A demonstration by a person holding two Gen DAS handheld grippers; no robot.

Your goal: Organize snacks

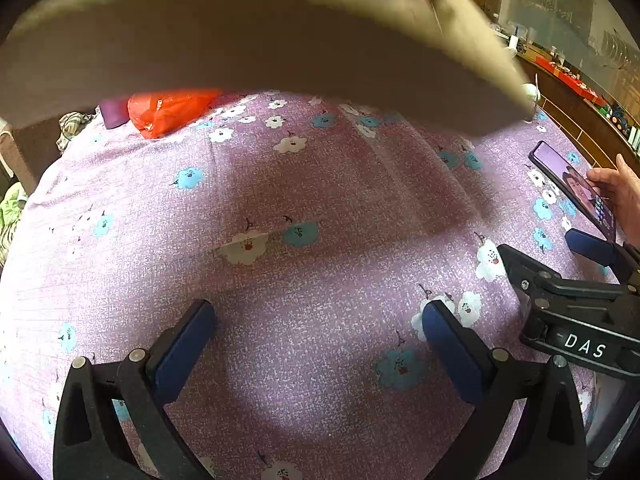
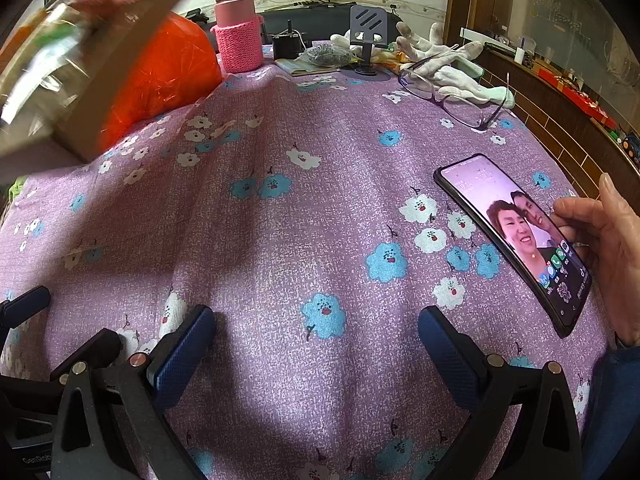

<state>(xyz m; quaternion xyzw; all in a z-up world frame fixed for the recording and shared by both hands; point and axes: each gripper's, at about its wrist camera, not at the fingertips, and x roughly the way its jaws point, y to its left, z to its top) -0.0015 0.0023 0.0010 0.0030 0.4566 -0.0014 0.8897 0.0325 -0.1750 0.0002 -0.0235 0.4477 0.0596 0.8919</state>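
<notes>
Hovering above the flowered bench (image 2: 280,208) with both claws, left claw (image 1: 318,344) and right claw (image 2: 316,344), spread apart, empty; blurred cardboard box (image 1: 240,48) blocking the far side.

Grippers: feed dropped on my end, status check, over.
Left gripper and right gripper open, empty. Blurred box overhead, holder unseen. Phone and a hand at right.

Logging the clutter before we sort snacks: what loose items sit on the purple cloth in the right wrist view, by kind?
Phone: 1
Glasses: 1
Pink bottle: 1
Phone stand: 1
Orange bag: 1
White gloves: a pile, count unclear, taken as 1
Total: 6, plus small blurred bits by the stand.
</notes>
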